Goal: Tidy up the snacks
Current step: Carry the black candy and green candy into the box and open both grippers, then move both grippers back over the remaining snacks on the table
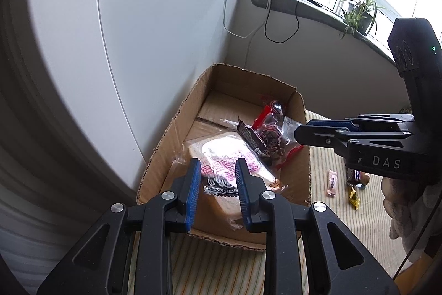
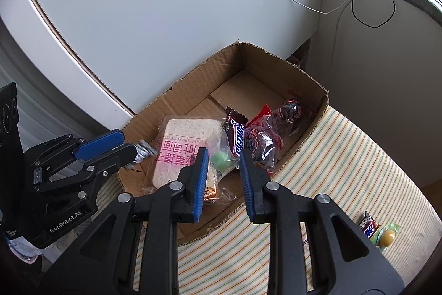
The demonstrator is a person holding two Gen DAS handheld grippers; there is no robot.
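An open cardboard box (image 1: 163,145) (image 2: 276,65) sits on a striped cloth. Inside lie a bagged bread slice with pink print (image 1: 221,154) (image 2: 176,154), a Snickers bar (image 1: 252,140) (image 2: 237,136), a red-and-clear bag of dark snacks (image 1: 272,134) (image 2: 262,141) and a green sweet in a clear wrapper (image 2: 221,158). My left gripper (image 1: 218,176) (image 2: 135,147) hangs over the box's near end, jaws a little apart with a silver-and-black wrapper (image 1: 219,185) (image 2: 143,151) between the tips. My right gripper (image 2: 223,159) (image 1: 299,132) is open and empty over the box's right side.
Loose snacks lie on the cloth right of the box: a pink packet (image 1: 332,183), a chocolate bar (image 1: 356,176) (image 2: 368,228), a gold wrapper (image 1: 353,196) and a yellow sweet (image 2: 386,237). A white cabinet (image 1: 152,18) stands behind the box. Cables hang from the windowsill (image 1: 304,4).
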